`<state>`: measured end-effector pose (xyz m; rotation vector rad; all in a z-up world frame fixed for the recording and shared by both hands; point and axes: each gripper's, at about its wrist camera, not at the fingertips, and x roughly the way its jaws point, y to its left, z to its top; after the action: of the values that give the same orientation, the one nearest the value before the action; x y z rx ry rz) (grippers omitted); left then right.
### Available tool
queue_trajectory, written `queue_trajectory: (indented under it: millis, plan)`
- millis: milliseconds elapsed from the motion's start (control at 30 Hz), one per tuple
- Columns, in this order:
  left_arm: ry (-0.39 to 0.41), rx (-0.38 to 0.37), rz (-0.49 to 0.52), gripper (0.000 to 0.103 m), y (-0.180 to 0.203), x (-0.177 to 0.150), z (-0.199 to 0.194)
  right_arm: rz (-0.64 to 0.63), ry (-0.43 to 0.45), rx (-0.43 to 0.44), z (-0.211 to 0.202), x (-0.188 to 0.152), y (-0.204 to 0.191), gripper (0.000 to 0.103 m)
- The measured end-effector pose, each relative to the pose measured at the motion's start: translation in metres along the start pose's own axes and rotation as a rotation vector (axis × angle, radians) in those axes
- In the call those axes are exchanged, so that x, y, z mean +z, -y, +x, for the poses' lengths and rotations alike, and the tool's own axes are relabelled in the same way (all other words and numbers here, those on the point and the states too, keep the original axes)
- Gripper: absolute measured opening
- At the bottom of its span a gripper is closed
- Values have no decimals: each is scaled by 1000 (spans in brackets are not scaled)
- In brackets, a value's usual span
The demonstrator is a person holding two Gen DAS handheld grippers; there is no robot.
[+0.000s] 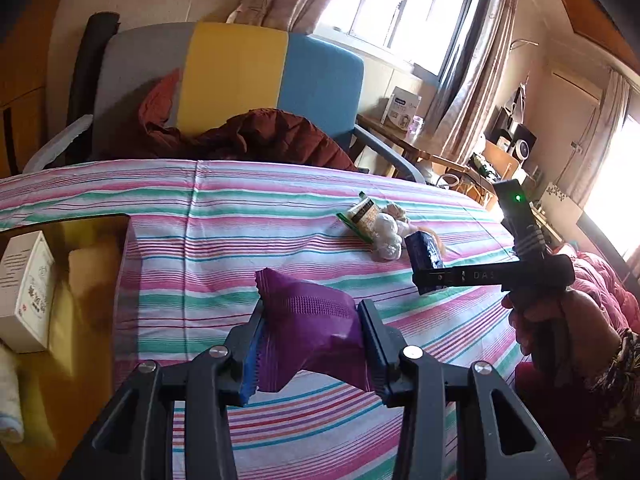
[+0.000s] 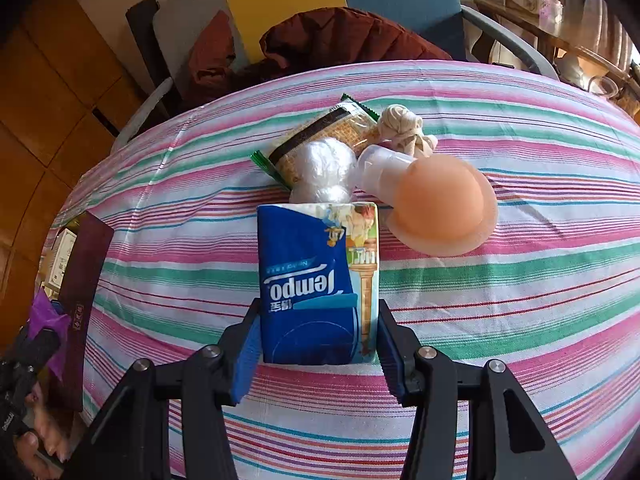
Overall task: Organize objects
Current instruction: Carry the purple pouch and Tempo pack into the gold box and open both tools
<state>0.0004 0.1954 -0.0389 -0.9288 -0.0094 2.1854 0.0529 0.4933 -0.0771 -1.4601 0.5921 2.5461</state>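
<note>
My left gripper is shut on a purple packet, held above the striped bed sheet. The blue pads press both of its sides. My right gripper is shut on a blue Tempo tissue pack, low over the sheet; the left wrist view shows this pack at the right. Just beyond it lies a pile: a cracker packet, a balled clear plastic bag, a peach silicone piece with a white cap and a knotted cloth. The purple packet also shows at the far left.
An open box with a yellow inside and a dark maroon wall stands at the bed's left edge, holding a white carton. Behind the bed is a grey, yellow and blue chair with a rust jacket. A cluttered side table stands at the right.
</note>
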Motion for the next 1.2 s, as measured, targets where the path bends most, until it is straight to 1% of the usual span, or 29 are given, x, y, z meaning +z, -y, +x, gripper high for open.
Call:
queue_trajectory:
  millis: [200,333,467,533,567,667,833,967,1033,1100,1200]
  plan:
    - [24,40,-111,44,-41,1,-26,-21,13,9,-1,2,-6,52]
    - [28,106,-170,44,-69,0,-33,-24,17,6,-1,2,-6,52]
    - [-9,166,-262,44,-104,-3,-30,-22,15,2,0,2,-5,52]
    - [-50,198,-291,44,-117,-5,-24,-21,13,7,0,2,-5,52]
    - [-61,204,-316,44,-124,-7,-22,-23,14,7,1,3,-5,52]
    - [-95,157,-389,44,-138,-10,-17,-28,17,11,1,3,-7,52]
    - [-125,190,-408,49,-146,-7,-16,-38,14,11,2,3,-9,52]
    - [-127,213,-435,56,-153,-8,-17,-38,16,12,2,3,-8,52]
    - [-113,210,-440,56,-156,-8,-21,-44,18,13,1,3,-10,52]
    - [-81,204,-444,56,-156,-9,-28,-53,30,21,-2,3,-14,52]
    - [-31,225,-432,56,-156,-7,-42,-111,46,27,-5,2,-29,52]
